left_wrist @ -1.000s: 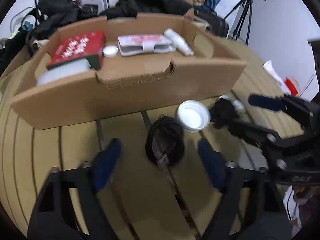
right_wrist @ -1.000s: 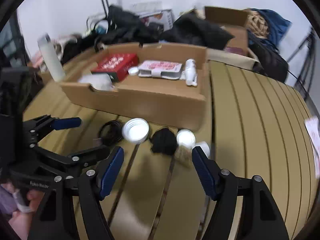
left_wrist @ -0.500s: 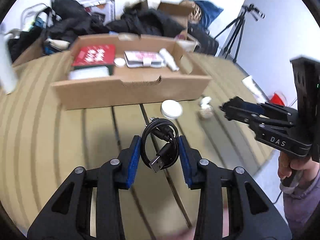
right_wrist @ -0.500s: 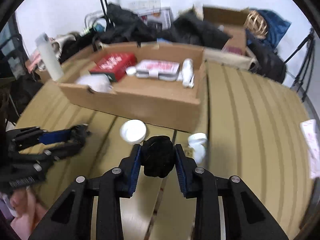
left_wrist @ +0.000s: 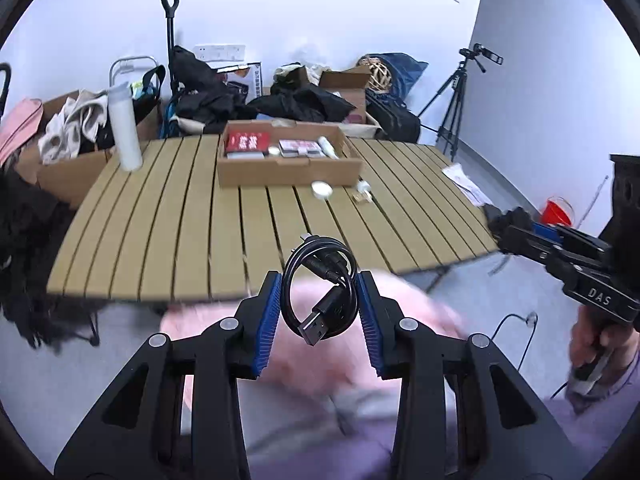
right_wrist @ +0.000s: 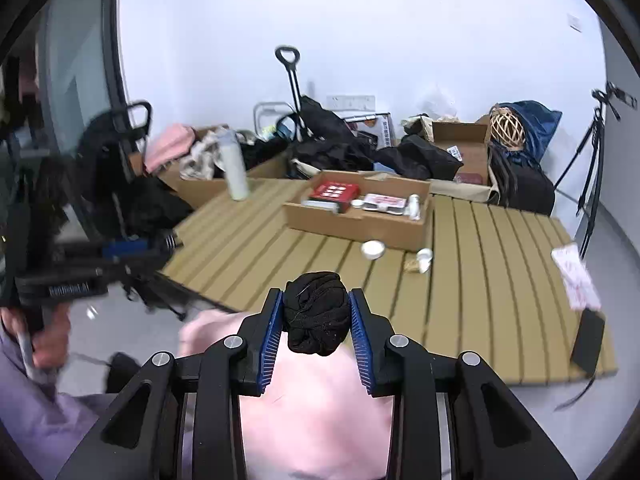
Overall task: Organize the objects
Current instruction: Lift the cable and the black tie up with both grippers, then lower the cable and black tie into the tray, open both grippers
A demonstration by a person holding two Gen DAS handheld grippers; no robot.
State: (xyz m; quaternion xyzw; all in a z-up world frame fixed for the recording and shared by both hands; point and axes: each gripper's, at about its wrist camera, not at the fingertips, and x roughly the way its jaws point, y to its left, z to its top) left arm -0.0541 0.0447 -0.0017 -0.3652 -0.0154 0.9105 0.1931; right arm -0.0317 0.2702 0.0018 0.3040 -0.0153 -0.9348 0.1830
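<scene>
Both grippers hold things off the near edge of the slatted table point(left_wrist: 180, 216): the left gripper point(left_wrist: 319, 307) clamps a coiled black cable point(left_wrist: 319, 280), the right gripper point(right_wrist: 316, 322) grips what looks like balled black cloth point(right_wrist: 316, 316).

We see wide bare slats on the near half of the table point(left_wrist: 168, 240), open for a hand to pass. In the way farther back stand the cardboard box point(left_wrist: 288, 170), a white lid point(left_wrist: 321, 190) and a small bottle point(left_wrist: 363, 192) just before it, and a tall white bottle point(left_wrist: 125, 128) at the far left corner.
</scene>
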